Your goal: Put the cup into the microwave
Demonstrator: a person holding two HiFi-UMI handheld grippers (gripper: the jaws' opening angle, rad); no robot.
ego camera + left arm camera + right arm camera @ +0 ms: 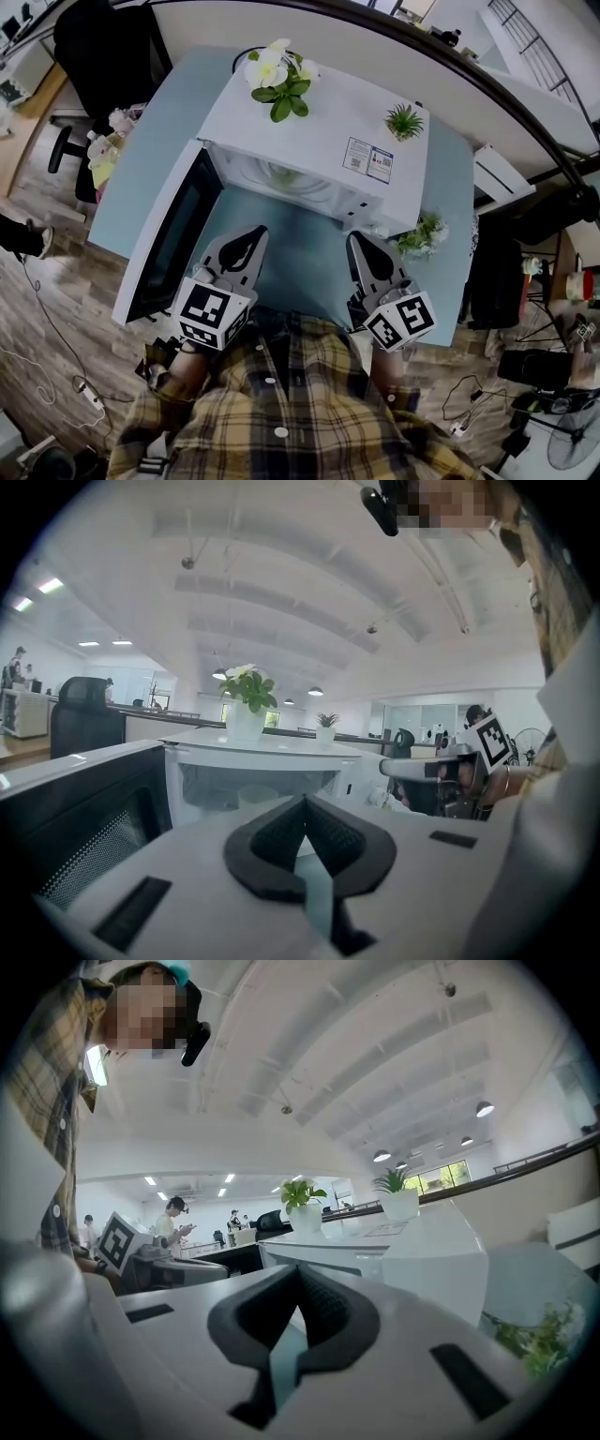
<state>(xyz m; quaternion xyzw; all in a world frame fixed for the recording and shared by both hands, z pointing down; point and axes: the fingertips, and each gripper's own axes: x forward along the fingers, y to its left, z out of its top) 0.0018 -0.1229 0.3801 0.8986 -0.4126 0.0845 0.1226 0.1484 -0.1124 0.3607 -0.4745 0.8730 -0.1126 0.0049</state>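
Cup (255, 795), pale and upright, stands inside the open white microwave (267, 753).

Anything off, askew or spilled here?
Nothing spilled or damaged. Mildly odd: a flowering plant and a small green plant sit on top of the microwave, whose door stands wide open.

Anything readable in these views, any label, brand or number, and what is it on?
The sticker on top of the microwave: print too small to read.
The cubes on the left gripper and right gripper: black-and-white square markers only, no words.
No other text shows.
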